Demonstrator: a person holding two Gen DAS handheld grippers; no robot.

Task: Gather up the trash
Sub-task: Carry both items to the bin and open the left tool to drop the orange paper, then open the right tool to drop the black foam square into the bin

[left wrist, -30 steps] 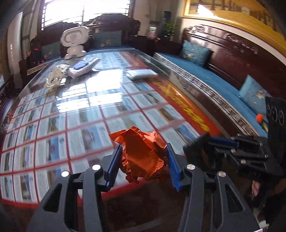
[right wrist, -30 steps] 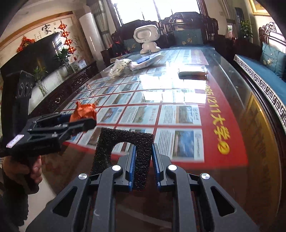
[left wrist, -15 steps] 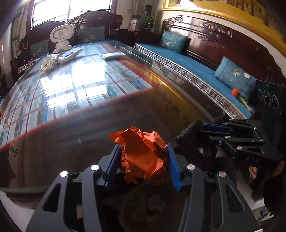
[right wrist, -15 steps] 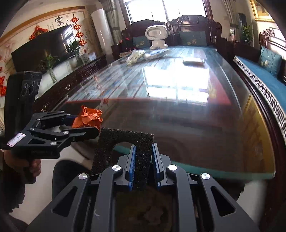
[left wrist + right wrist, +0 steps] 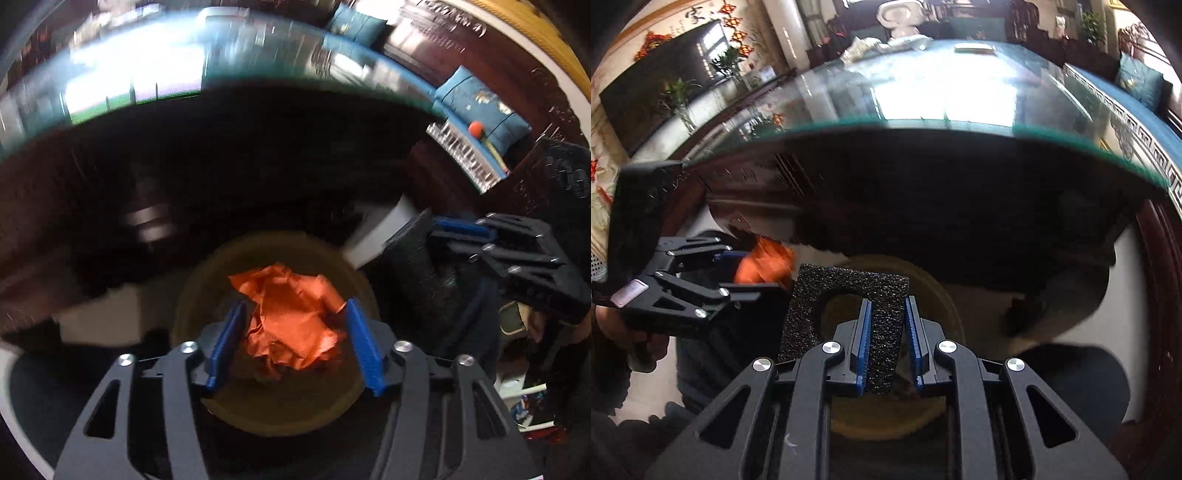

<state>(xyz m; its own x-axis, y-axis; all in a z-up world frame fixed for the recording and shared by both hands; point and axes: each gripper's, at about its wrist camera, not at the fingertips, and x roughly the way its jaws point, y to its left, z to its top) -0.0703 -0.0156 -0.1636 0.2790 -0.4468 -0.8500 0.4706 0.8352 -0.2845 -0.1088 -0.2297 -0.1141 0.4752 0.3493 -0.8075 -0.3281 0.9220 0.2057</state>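
Over the bin: my left gripper carries a crumpled wad of orange paper between its blue pads, the jaws set fairly wide and closed only as far as the wad allows, while my right gripper is clamped almost fully shut on one leg of an arch-shaped piece of black foam. Both pieces of trash hang above the round, tan-rimmed wastebasket that stands on the floor just off the near end of the glass-topped table, well below its edge; in the right wrist view the orange paper sits to the left of the foam, at about the same height. The left wrist view is motion-blurred, so I cannot make out the basket's contents. I judge the paper light and springy, likely to crush further under pressure and to cling to the ribbed pads, so the grip across its bulk suits it. The foam looks soft, light and rough-surfaced, unlikely to slip; held by one leg, its free leg juts left toward the other gripper. Neither piece is fragile, and I expect both to fall freely once the jaws part.
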